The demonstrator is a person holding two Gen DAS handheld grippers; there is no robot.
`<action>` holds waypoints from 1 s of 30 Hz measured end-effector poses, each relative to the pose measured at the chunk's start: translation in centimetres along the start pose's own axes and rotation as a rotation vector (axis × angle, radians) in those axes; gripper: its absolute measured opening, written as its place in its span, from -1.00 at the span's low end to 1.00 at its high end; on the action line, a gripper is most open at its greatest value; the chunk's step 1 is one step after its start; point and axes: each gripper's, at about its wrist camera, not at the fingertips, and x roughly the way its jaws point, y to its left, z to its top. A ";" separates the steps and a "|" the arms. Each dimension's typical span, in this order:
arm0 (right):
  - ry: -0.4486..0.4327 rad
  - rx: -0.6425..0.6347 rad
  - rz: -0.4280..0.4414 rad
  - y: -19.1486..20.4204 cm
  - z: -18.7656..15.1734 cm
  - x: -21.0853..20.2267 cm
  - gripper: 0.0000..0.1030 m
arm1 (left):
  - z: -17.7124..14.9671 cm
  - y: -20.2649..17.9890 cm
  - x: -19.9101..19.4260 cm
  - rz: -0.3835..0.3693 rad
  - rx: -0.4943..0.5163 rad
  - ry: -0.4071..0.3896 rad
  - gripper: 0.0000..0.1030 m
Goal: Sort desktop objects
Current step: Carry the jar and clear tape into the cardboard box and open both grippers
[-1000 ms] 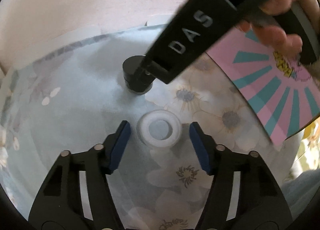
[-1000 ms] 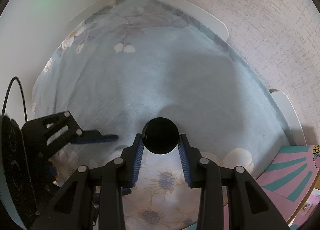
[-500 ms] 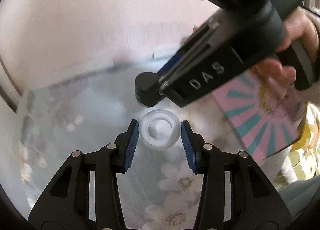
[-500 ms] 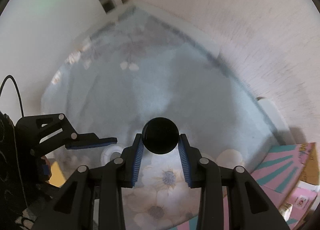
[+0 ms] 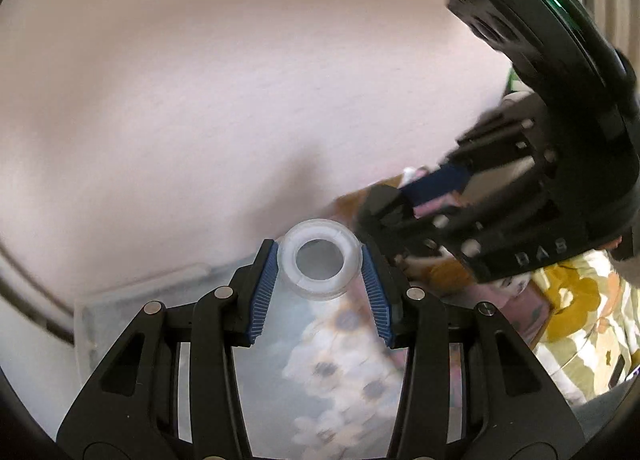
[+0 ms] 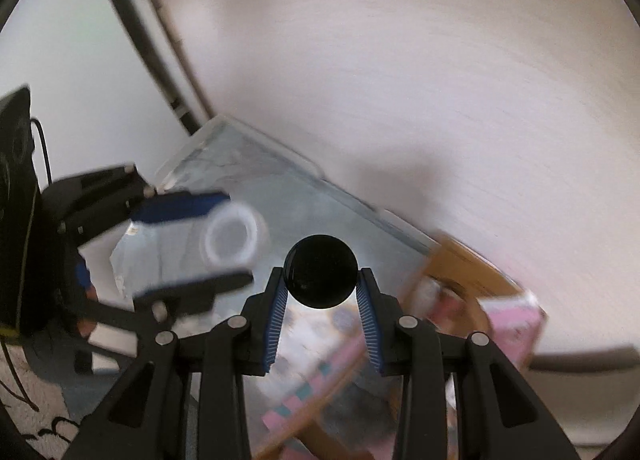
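The left claw (image 5: 319, 266) is clenched on a translucent white ring (image 5: 319, 265) — a tape-like roll with an open middle — gripped at its two sides between the blue ribbed pads (image 5: 264, 292), with the ring's flat face turned toward the camera. It hangs clear above the bench (image 5: 296, 372), whose pale blue flowered cloth shows below and between the fingers. Behind it rises a plain pinkish wall (image 5: 200, 100).

The right claw (image 6: 320, 278) is clenched on a round black object (image 6: 320, 277) (a cap or small jar seen end-on; which of the two cannot be told), pinched at its sides between its own blue pads (image 6: 276, 324) and likewise held above the cloth.

In the right wrist view the left claw (image 6: 230, 238) appears blurred at the left with the white ring (image 6: 232, 237) in it, near the black object but apart from it. In the left wrist view the right claw (image 5: 394, 200) reaches in from the right, also blurred, its black body marked "DAS", and the dark object (image 5: 380, 204) at its tip sits just beyond the ring's right side.

Lower right in the right wrist view lies a pink and teal patterned box (image 6: 508, 324) with brown cardboard edges, smeared by motion. A yellow flowered fabric (image 5: 580, 300) shows at the far right of the left wrist view.
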 end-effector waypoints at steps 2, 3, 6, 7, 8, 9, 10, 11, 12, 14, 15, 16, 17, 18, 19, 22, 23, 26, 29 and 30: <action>-0.005 0.028 -0.025 -1.4 -1.5 -1.0 -0.37 | 1.0 -1.5 0.9 -0.022 0.021 0.000 -0.23; -0.006 0.044 -0.032 -2.0 -2.3 -1.4 -0.37 | 1.4 -2.2 1.5 -0.036 0.031 0.005 -0.23; 0.000 0.096 -0.053 -4.1 -5.0 -2.1 -0.37 | 2.0 -4.4 3.8 -0.074 0.044 0.035 -0.23; 0.006 0.116 -0.061 -4.9 -6.2 -2.2 -0.37 | 2.1 -4.5 4.6 -0.082 0.044 0.043 -0.23; 0.009 0.128 -0.065 -5.3 -6.9 -2.2 -0.37 | 2.1 -5.2 5.6 -0.089 0.045 0.061 -0.23; 0.013 0.139 -0.067 -5.7 -7.8 -2.2 -0.37 | 1.9 -5.8 6.2 -0.095 0.044 0.076 -0.23; 0.020 0.152 -0.068 -6.2 -8.7 -2.1 -0.37 | 1.8 -6.1 7.5 -0.105 0.037 0.095 -0.23; 0.028 0.167 -0.069 -6.6 -9.9 -1.8 -0.37 | 1.7 -6.4 8.3 -0.110 0.032 0.107 -0.23; 0.033 0.175 -0.070 -6.8 -10.5 -1.6 -0.37 | 1.4 -6.9 8.9 -0.114 0.025 0.122 -0.23; 0.050 0.196 -0.067 -7.4 -12.1 -1.0 -0.37 | 0.8 -7.3 10.6 -0.119 0.012 0.149 -0.23; 0.055 0.201 -0.065 -7.6 -12.6 -0.8 -0.37 | 0.6 -7.6 11.1 -0.119 0.009 0.158 -0.23; 0.062 0.207 -0.063 -7.8 -13.2 -0.4 -0.37 | 0.3 -7.7 11.7 -0.119 0.005 0.170 -0.23; 0.067 0.208 -0.058 -8.0 -13.6 -0.1 -0.37 | 0.1 -8.1 11.6 -0.116 0.004 0.176 -0.23; 0.070 0.209 -0.053 -8.4 -14.0 -0.4 -0.37 | 0.2 -10.3 10.7 -0.111 0.006 0.182 -0.23; 0.072 0.211 -0.047 -8.6 -14.5 -0.3 -0.37 | 0.4 -10.9 10.7 -0.103 0.006 0.188 -0.23; 0.072 0.203 -0.022 -8.3 -14.6 0.1 -0.37 | 0.1 -10.2 10.6 -0.088 -0.010 0.197 -0.23; 0.071 0.189 -0.003 -8.0 -14.5 0.3 -0.37 | 0.2 -10.1 10.7 -0.084 -0.020 0.198 -0.22; 0.089 0.166 0.006 -7.2 -14.1 0.8 -0.24 | 0.8 -9.0 10.9 -0.078 -0.066 0.223 1.00; 0.067 0.164 -0.054 -7.0 -13.9 0.8 0.52 | 1.1 -8.4 10.7 -0.054 -0.076 0.189 1.00; 0.041 0.172 -0.068 -7.0 -13.9 0.6 0.54 | 1.2 -8.3 10.7 -0.047 -0.074 0.188 1.00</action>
